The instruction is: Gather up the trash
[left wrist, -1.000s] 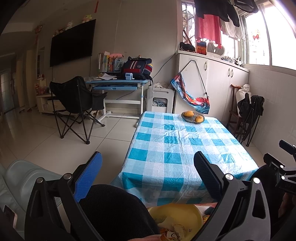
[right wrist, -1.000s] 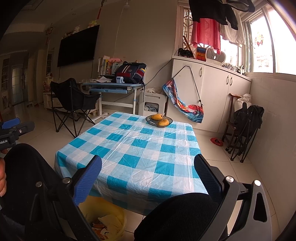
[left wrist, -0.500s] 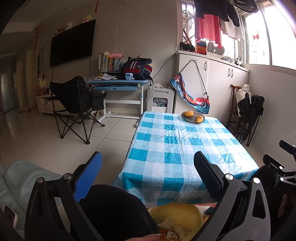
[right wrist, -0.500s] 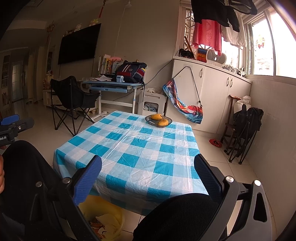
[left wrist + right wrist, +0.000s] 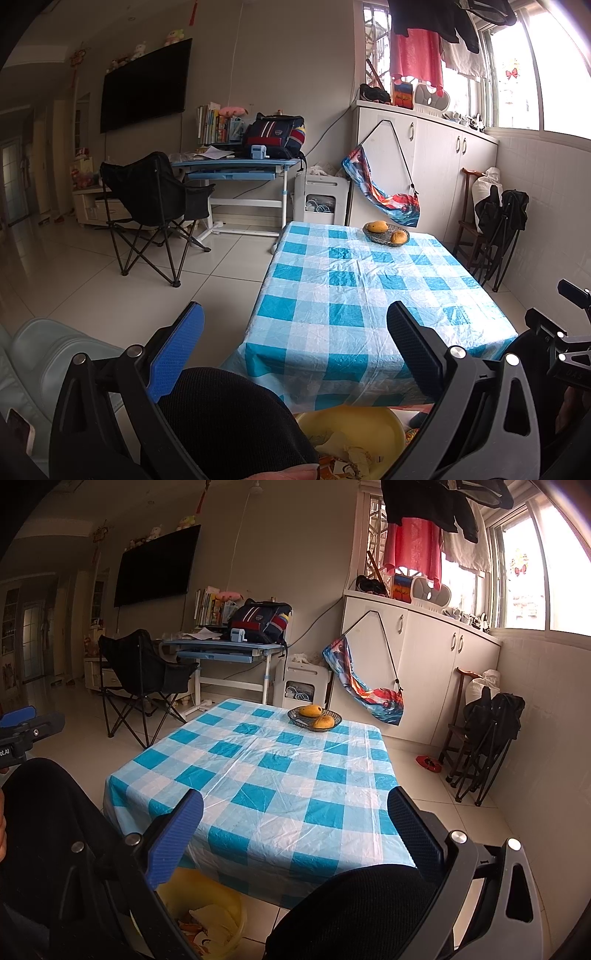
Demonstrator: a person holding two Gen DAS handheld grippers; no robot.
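Observation:
A yellow bin (image 5: 354,424) holding crumpled paper and wrappers sits on the floor below the near edge of the table (image 5: 369,295); it also shows low in the right wrist view (image 5: 207,912). My left gripper (image 5: 295,332) hangs open above the bin with nothing between its fingers. My right gripper (image 5: 295,812) is open too, held over the table's near corner and empty. The blue-and-white checked cloth (image 5: 277,775) carries only a basket of mangoes (image 5: 314,718) at its far end.
A person's dark-clothed knees (image 5: 229,417) fill the foreground. A black folding chair (image 5: 151,206) and a blue desk (image 5: 240,166) stand at the back left. White cabinets (image 5: 436,173) and folded chairs (image 5: 498,229) line the right wall. Open tiled floor (image 5: 110,277) lies left of the table.
The right wrist view has drifted slightly right and closer to the table. The left gripper has hardly moved. Both stay open and empty.

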